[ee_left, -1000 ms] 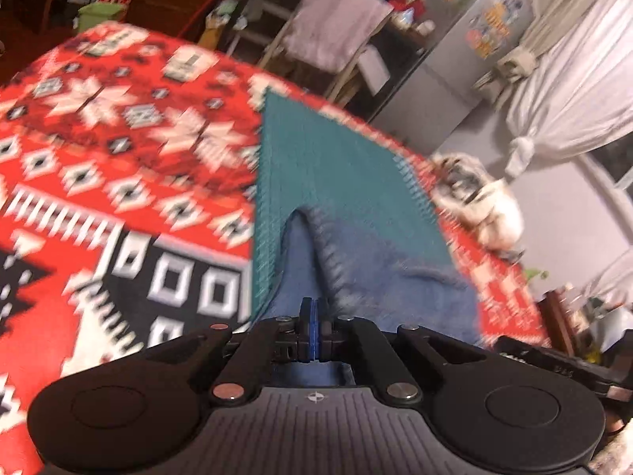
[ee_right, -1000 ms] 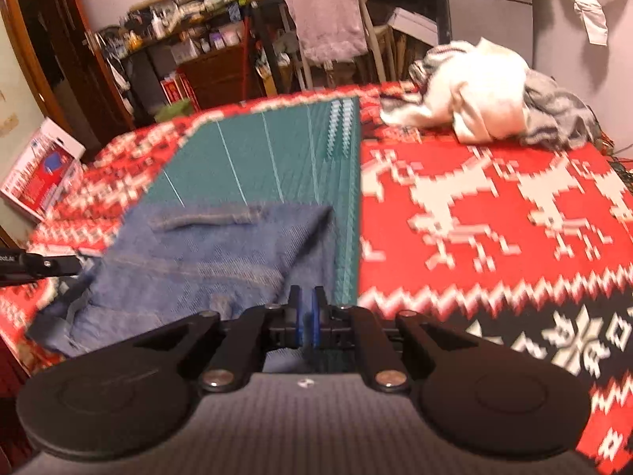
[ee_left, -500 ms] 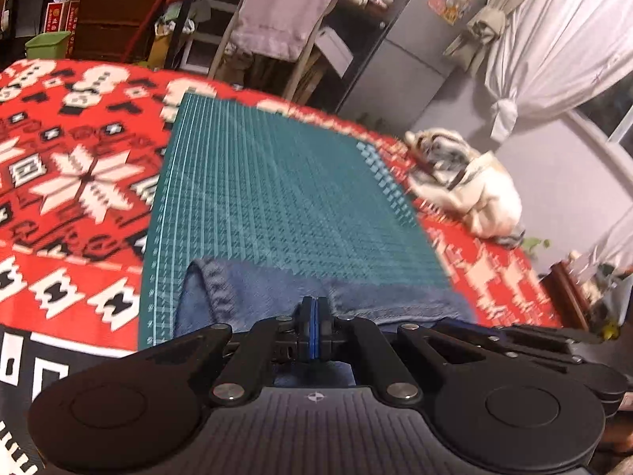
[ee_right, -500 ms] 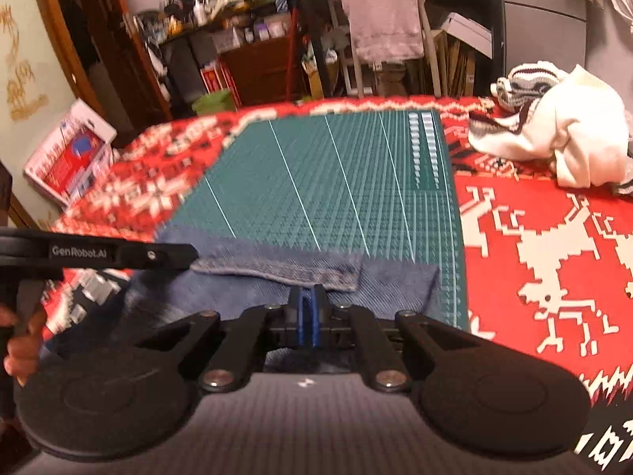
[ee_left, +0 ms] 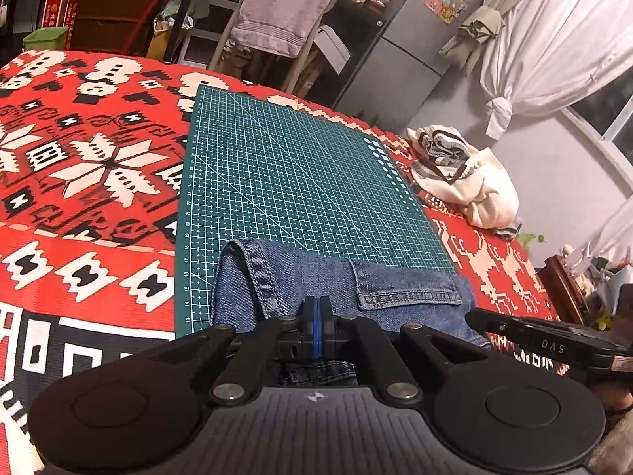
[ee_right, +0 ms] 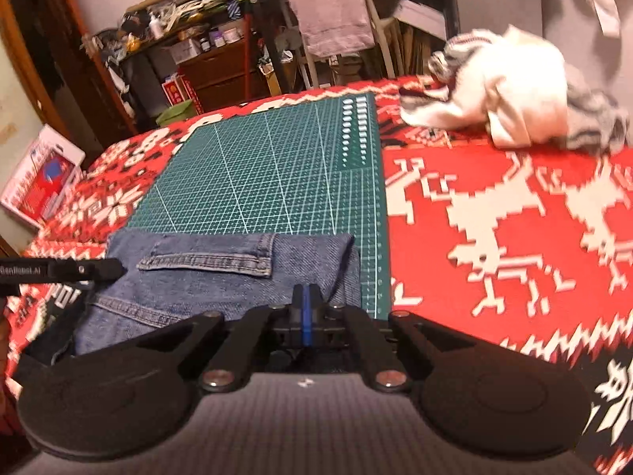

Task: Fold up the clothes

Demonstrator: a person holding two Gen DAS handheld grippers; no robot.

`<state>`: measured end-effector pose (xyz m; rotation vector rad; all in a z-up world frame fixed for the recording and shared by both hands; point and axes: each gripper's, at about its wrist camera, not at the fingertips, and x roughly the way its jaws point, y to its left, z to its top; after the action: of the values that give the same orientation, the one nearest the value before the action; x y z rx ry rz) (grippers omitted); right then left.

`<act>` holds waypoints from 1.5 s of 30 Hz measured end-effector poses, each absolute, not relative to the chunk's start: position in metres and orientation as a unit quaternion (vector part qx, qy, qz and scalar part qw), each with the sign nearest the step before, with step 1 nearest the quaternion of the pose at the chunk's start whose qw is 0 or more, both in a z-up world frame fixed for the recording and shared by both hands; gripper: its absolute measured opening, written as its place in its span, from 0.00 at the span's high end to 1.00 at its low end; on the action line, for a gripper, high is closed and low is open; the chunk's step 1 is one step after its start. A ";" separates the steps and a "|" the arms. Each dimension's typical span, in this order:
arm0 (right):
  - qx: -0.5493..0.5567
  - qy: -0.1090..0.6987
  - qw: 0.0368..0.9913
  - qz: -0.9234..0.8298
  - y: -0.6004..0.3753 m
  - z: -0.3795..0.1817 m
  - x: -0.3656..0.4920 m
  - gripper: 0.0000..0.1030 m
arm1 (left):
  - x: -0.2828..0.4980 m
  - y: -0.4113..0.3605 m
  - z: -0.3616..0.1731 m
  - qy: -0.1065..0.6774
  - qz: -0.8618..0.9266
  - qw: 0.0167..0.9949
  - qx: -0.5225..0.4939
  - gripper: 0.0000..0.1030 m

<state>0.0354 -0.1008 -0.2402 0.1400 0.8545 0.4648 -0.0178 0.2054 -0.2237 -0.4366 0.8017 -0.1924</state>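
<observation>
Denim fills the near edge of the left wrist view: the jeans [ee_left: 316, 285] lie on the near end of the green cutting mat [ee_left: 300, 182], which sits on a red patterned blanket [ee_left: 79, 182]. The left gripper [ee_left: 315, 312] has its blue-padded jaws pressed together, with a stitched fold of denim running right into them, so it appears to be pinching the cloth, though the contact itself is hidden behind the jaws. A doubled-over hem and a pocket flap show on top, so at least one fold is already laid. The right gripper's black arm reaches in from the right, just beside the garment's edge.

From the right wrist view, the jeans [ee_right: 221, 273] again cover only the near strip of the mat [ee_right: 277, 174], with most of its grid bare beyond. The right gripper [ee_right: 304, 308] is likewise squeezed closed at the denim's near right corner, apparently holding it. The cloth's far edge looks straight and fairly flat; the lower left part near the left gripper's arm is bunched and hangs off the mat.

Judging by this, the jeans are partly folded and need further folds and smoothing. A heap of pale clothes [ee_right: 510, 95] waits unfolded at the blanket's far right, so much of the task remains.
</observation>
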 end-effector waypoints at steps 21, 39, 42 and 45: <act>0.067 0.392 0.890 0.224 -0.080 -0.226 0.062 1.00 | 0.010 0.215 -0.214 0.372 -0.066 0.902 -0.207 1.00; 0.037 0.357 0.902 0.242 -0.073 -0.204 0.030 0.99 | -0.028 0.207 -0.202 0.352 -0.100 0.905 -0.216 1.00; 0.013 0.360 0.887 0.290 -0.041 -0.205 0.019 0.99 | -0.026 0.184 -0.201 0.357 -0.131 0.903 -0.198 1.00; -0.009 0.375 0.878 0.297 -0.019 -0.219 0.014 0.98 | -0.022 0.163 -0.209 0.368 -0.141 0.902 -0.174 1.00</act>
<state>0.0141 -0.0190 -0.2188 -0.0195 0.7825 0.6191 -0.0225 0.1631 -0.2091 -0.3595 0.7605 -0.2925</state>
